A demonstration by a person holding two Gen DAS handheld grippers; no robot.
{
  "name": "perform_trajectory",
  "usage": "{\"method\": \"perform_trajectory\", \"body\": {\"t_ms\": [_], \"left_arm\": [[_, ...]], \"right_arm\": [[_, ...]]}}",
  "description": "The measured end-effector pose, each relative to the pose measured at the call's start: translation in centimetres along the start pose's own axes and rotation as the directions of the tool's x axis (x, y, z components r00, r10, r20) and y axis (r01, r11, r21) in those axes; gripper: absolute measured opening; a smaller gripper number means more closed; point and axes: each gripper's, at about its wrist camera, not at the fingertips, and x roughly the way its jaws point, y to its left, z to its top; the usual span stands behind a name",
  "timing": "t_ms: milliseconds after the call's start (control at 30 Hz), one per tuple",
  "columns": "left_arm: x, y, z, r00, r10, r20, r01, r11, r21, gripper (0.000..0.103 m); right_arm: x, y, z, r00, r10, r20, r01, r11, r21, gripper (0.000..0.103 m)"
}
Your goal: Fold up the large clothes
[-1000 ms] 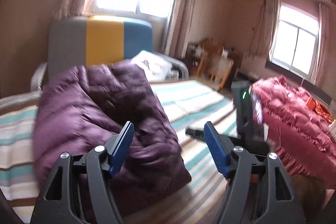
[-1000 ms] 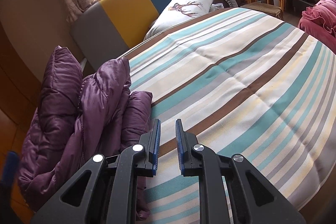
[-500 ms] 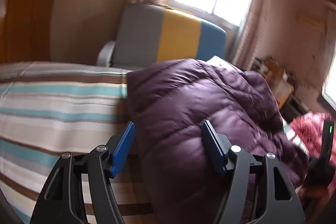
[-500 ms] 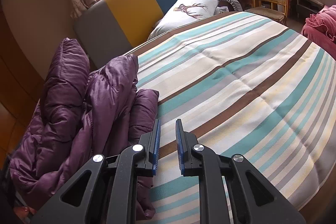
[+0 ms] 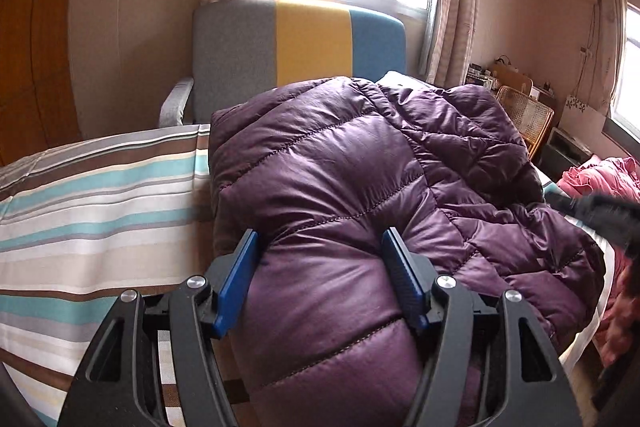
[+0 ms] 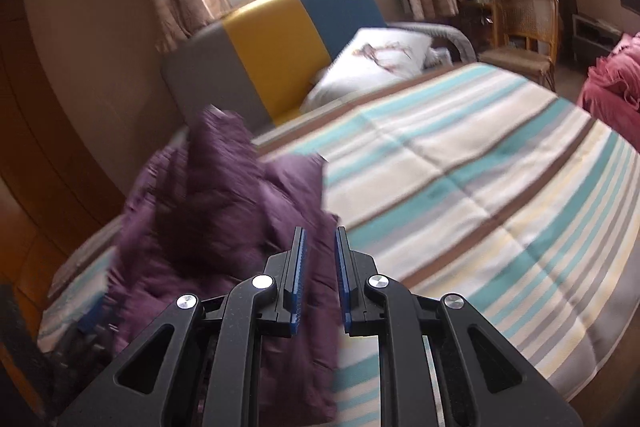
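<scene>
1. Left side first: the left gripper (image 5: 320,275) is sitting wide open, its blue pads straddling a fat roll of the purple jacket (image 5: 360,187). The fabric is bulging up between the pads and may be brushing them, but I'd say it isn't pinched yet, so nothing is really being held.
2. The jacket is lying bunched up on the striped bed (image 5: 100,187), at the near edge on the left part, with the tri-colour headboard (image 5: 300,43) right behind it.
3. Moving right: the right gripper (image 6: 320,279) is nearly closed, with just a thin slit between the pads. Purple fabric is showing behind and below them, but I can't tell if any of it is actually caught in there, and the jacket (image 6: 224,211) is smeared with blur in that view.
4. Step in hand, my guess: still early, getting a grip on the puffy heap so it can be spread flat. No neat fold is showing anywhere.
5. Next move is probably calling for the left gripper to close on that roll, then lift and pull it out toward the bare stripes.
6. Views: the left one is giving the quilting and bulk up close. The right one is showing the open stretch of bed (image 6: 480,187), a white pillow (image 6: 380,63) and a cane chair (image 6: 524,27).
</scene>
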Motion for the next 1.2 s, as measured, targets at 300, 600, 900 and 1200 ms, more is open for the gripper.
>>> {"method": "perform_trajectory", "body": {"t_ms": [300,600,900,1200], "left_arm": [[-0.4,-0.3,0.1,1.000,0.015,-0.010,-0.015,1.000,0.000,0.063],[-0.3,-0.6,-0.2,1.000,-0.008,-0.002,0.008,1.000,0.021,0.069],[-0.4,-1.8,-0.4,0.999,-0.040,-0.001,0.040,0.996,0.075,0.071],[-0.2,0.8,5.1,0.998,-0.037,-0.058,0.029,0.991,-0.134,0.079]], "right_arm": [[2.1,10.7,1.0,0.989,0.140,-0.038,-0.145,0.959,-0.243,0.014],[9.1,7.7,1.1,0.995,-0.064,-0.081,0.040,0.962,-0.272,0.014],[10.8,3.9,-1.0,0.996,-0.061,-0.068,0.045,0.975,-0.217,0.014],[11.5,3.7,-0.5,0.996,-0.062,-0.069,0.046,0.977,-0.210,0.014]]}}
